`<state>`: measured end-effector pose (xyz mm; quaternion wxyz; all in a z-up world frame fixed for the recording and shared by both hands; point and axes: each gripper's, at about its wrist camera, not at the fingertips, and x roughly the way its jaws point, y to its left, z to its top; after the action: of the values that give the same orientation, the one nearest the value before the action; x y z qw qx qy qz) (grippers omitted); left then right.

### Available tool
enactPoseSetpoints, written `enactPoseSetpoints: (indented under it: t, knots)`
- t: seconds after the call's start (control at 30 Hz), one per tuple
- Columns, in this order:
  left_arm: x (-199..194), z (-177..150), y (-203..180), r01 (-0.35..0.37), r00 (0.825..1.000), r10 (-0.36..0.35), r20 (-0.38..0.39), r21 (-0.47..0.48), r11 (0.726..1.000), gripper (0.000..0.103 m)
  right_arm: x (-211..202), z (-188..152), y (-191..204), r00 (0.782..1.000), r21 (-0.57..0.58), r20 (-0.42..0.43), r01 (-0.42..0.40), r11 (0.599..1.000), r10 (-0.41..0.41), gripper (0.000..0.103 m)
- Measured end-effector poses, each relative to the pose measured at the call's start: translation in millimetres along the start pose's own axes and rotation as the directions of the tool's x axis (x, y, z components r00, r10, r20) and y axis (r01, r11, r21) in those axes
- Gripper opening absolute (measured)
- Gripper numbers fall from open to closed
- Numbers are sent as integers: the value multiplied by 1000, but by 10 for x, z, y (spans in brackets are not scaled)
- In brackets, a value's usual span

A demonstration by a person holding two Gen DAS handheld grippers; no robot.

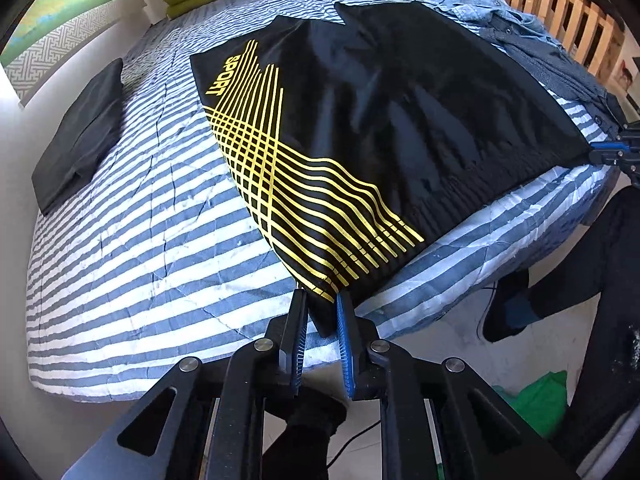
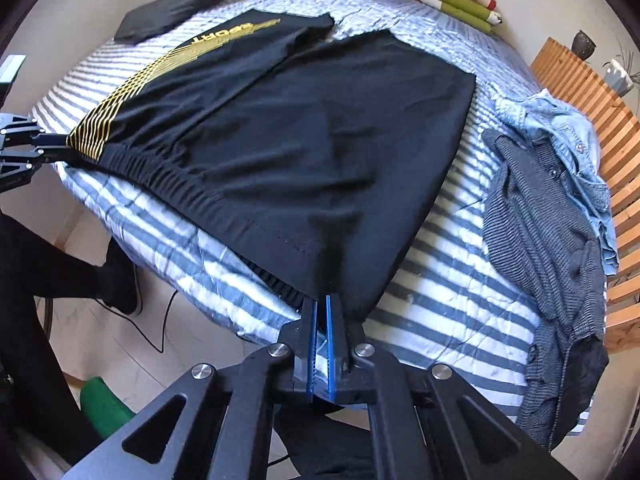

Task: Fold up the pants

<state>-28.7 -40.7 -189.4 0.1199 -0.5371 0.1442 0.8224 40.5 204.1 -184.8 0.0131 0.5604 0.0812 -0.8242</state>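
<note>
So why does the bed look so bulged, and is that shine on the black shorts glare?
Left wrist view: the fisheye lens bows the bed into a dome, and daylight puts a soft sheen on the shorts. Right wrist view: same bulge, the shorts look duller, and the corners go dark.

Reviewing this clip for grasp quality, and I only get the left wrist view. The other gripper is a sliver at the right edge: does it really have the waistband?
Observer: Yes. The right gripper is shut on the black shorts at the waistband corner.
Operator: What's beyond that pile of shirts on the right?
Observer: The grey knit shirt trails down over the near edge of the striped bed, with the denim shirt partly under it.
Operator: And how does my own grip look from there?
Observer: The left gripper holds the waistband corner at the yellow stripes.
</note>
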Motion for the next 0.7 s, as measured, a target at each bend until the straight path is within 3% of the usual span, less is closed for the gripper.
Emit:
enactPoseSetpoints:
  t: [0.13, 0.2, 0.27, 0.37, 0.47, 0.53, 0.6, 0.7]
  knots:
    - [22, -80, 66, -8, 999, 7, -49, -21, 1000, 33, 55, -6, 15, 1000, -4, -11, 4, 1000, -4, 4]
    - [-43, -137, 107, -15, 999, 13, -46, -27, 1000, 34, 60, 16, -45, 999, 2, -29, -37, 999, 38, 9]
    - [-191, -138, 133, -10, 1000, 9, -18, -59, 998, 33, 0, 16, -109, 992, -1, -44, -120, 993, 120, 18]
    - [-466, 59, 12, 64, 996, -59, 72, -70, 995, 33, -238, 24, -341, 975, 41, 31, -220, 975, 218, 25]
    - [-620, 426, -433, 154, 975, -154, 158, 14, 988, 33, -433, 148, -736, 953, 151, 145, -288, 946, 267, 27]
    - [-594, 664, -806, 222, 955, -233, 186, 75, 972, 34, -475, 243, -1025, 951, 246, 199, -282, 927, 237, 27]
    - [-476, 902, -1254, 293, 933, -313, 177, 130, 947, 36, -440, 358, -1299, 953, 324, 227, -269, 907, 202, 27]
    - [-241, 1166, -1916, 377, 903, -406, 137, 195, 905, 46, -325, 510, -1580, 953, 380, 232, -273, 884, 194, 27]
